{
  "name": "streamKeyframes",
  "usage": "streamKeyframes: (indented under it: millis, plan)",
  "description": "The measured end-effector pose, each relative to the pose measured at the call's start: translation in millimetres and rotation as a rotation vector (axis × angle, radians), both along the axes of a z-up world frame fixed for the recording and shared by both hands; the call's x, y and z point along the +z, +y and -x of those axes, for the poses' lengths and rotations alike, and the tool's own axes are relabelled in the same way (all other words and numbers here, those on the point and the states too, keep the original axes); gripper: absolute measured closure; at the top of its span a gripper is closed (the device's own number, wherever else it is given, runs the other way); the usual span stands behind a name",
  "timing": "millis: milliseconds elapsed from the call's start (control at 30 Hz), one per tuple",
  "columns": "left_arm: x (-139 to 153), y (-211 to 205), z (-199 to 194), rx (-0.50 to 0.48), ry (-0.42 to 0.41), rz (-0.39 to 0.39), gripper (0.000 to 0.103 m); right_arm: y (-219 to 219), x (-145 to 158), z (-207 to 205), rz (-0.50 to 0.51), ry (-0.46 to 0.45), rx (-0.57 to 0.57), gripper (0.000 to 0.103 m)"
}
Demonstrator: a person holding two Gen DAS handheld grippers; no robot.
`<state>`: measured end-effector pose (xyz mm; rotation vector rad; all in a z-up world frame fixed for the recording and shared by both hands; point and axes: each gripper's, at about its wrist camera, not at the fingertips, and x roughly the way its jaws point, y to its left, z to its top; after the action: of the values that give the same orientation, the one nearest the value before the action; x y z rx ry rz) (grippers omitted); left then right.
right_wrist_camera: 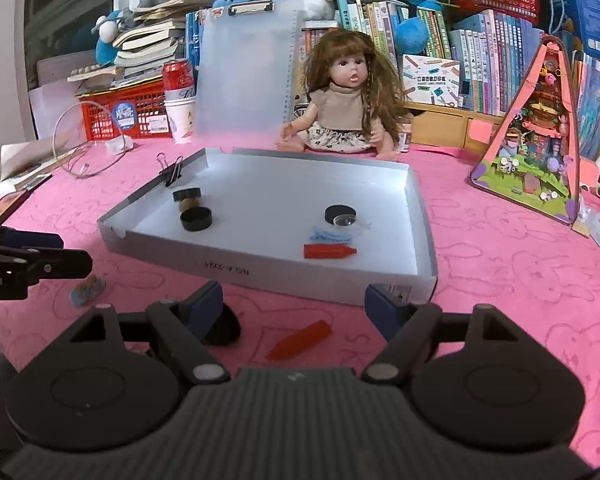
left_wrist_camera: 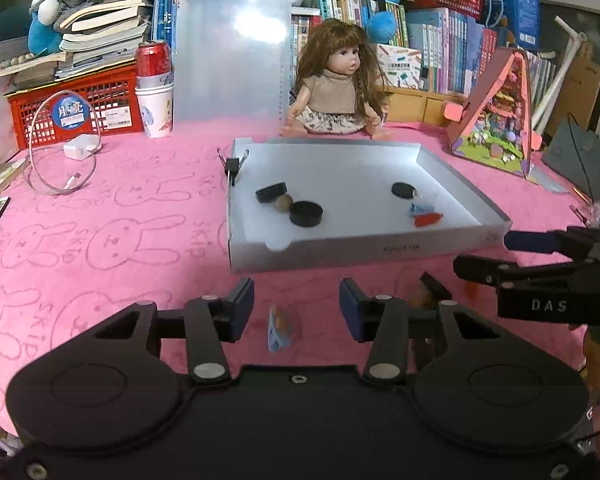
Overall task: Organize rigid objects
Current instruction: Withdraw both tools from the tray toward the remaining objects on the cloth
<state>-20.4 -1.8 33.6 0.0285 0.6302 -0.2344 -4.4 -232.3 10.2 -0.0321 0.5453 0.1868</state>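
Nearest my left gripper (left_wrist_camera: pixel 296 310), a small blue clip (left_wrist_camera: pixel 278 330) lies flat on the pink cloth (left_wrist_camera: pixel 120 208), in line with the gap between my pads, which stand apart and touch nothing. I judge it light, stiff and thin, likely to skate on the cloth if nudged; the sound hold is across its narrow width, pads brought low over the cloth. My right gripper (right_wrist_camera: pixel 294 308) is spread wide and empty, with a red wedge (right_wrist_camera: pixel 300 338) on the cloth between its fingers and angled across the gap. I take the wedge for light hard plastic, somewhat slick; it should be taken across its short sides near the thicker end. A black cap (right_wrist_camera: pixel 224 330) sits just beside my right gripper's left finger, partly hidden by it, and could be knocked on closing. Both grippers point downward at a moderate slope toward the cloth, side by side, each tip visible at the edge of the other's view. Beyond them lies the white tray (right_wrist_camera: pixel 260 270), its near wall close to both tips. It holds two black caps and a small brown ball at the left, and another black cap, a clear lens, a blue clip and a red wedge at the right. A binder clip (right_wrist_camera: pixel 172 172) grips its far left wall. A doll (right_wrist_camera: pixel 348 108) sits behind the tray.
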Motion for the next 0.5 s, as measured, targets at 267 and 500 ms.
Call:
streamKeyframes:
  millis: [267, 500]
  plan:
    - [-13.9, -3.1, -0.5, -0.001, 0.038, -0.027, 0.061, -1.4, -7.6, 3.1, 0.044, 0.015, -0.001, 0.016]
    - [-22.6, -3.5, -6.0, -0.002, 0.065, -0.035, 0.067, -2.6, -15.7, 0.8, 0.088, 0.033, 0.019, 0.016]
